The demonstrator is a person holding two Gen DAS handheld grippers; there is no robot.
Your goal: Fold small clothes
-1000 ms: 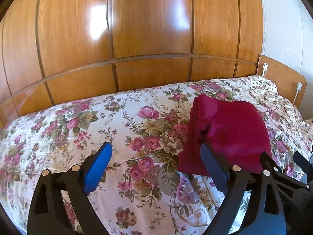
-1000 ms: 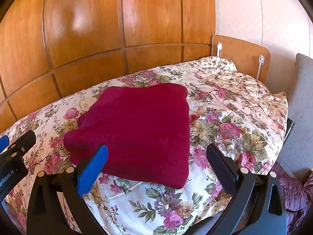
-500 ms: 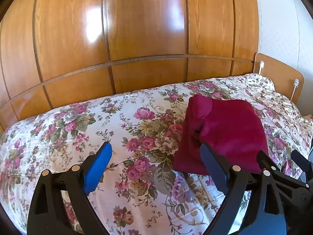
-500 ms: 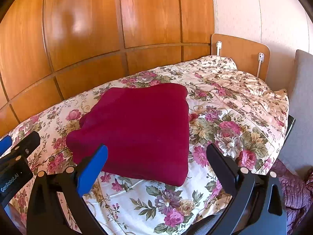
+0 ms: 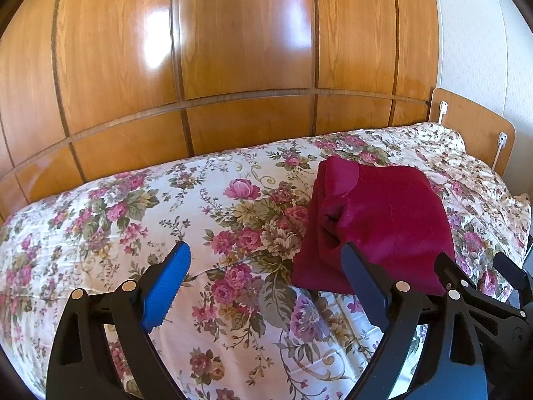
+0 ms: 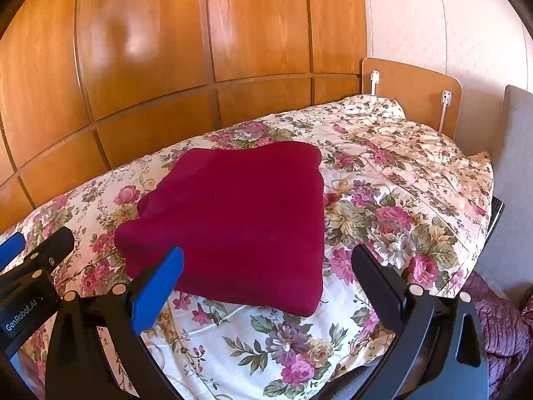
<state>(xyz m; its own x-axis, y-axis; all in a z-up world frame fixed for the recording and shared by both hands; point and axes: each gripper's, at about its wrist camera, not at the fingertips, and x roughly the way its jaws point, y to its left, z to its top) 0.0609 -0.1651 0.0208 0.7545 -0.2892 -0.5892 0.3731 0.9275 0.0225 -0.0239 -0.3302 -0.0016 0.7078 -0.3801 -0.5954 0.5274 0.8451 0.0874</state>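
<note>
A dark red garment [image 6: 240,220] lies folded into a rough square on the floral bedspread [image 6: 383,173]. In the left wrist view the red garment [image 5: 383,220] sits right of centre, its folded edge with a tucked sleeve facing left. My left gripper [image 5: 266,260] is open above the bedspread [image 5: 133,206], its right finger overlapping the garment's near left corner in the image; nothing is between its fingers. My right gripper [image 6: 266,260] is open too, held back from the garment's near edge and empty. The left gripper's body [image 6: 30,283] shows at the lower left.
Glossy wooden wall panels [image 5: 233,50] run behind the bed. A wooden headboard [image 6: 413,86] stands at the far right, with a grey upholstered panel [image 6: 513,133] beside it. A purple quilted cloth [image 6: 499,320] lies low at the right, off the bed's edge.
Both grippers have drawn back and risen a little from the garment, which looks slightly smaller and farther now. The garment itself has not moved. Both stay open.
</note>
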